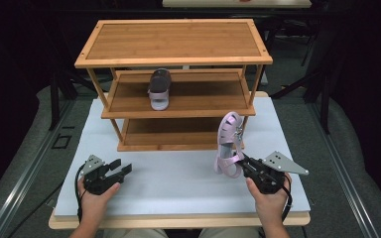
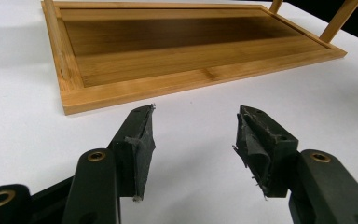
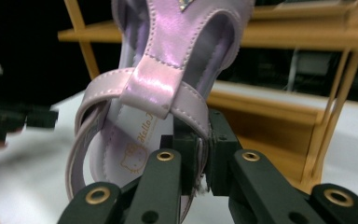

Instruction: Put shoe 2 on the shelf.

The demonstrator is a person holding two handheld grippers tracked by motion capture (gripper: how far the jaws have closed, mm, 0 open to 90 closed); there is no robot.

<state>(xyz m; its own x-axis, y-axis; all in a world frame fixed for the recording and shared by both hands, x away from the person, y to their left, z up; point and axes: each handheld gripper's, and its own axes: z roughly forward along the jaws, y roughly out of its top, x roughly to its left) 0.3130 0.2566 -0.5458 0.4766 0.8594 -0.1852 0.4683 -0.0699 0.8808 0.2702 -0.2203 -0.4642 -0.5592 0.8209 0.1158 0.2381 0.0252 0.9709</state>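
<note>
A pink sandal point(image 1: 228, 144) hangs toe-up above the white table, near the rack's front right leg. My right gripper point(image 1: 244, 163) is shut on its heel strap point(image 3: 193, 114), the jaws pinching the strap's side. A matching sandal point(image 1: 159, 88) lies on the middle shelf of the wooden shoe rack point(image 1: 173, 59). My left gripper point(image 1: 120, 170) rests low at the front left of the table, open with nothing between its pads point(image 2: 142, 149). In the left gripper view it faces the rack's bottom shelf point(image 2: 182, 51).
The white table top point(image 1: 178, 183) spreads in front of the rack. The rack's top shelf and bottom shelf point(image 1: 173, 130) carry nothing. Dark floor and black frame legs surround the table.
</note>
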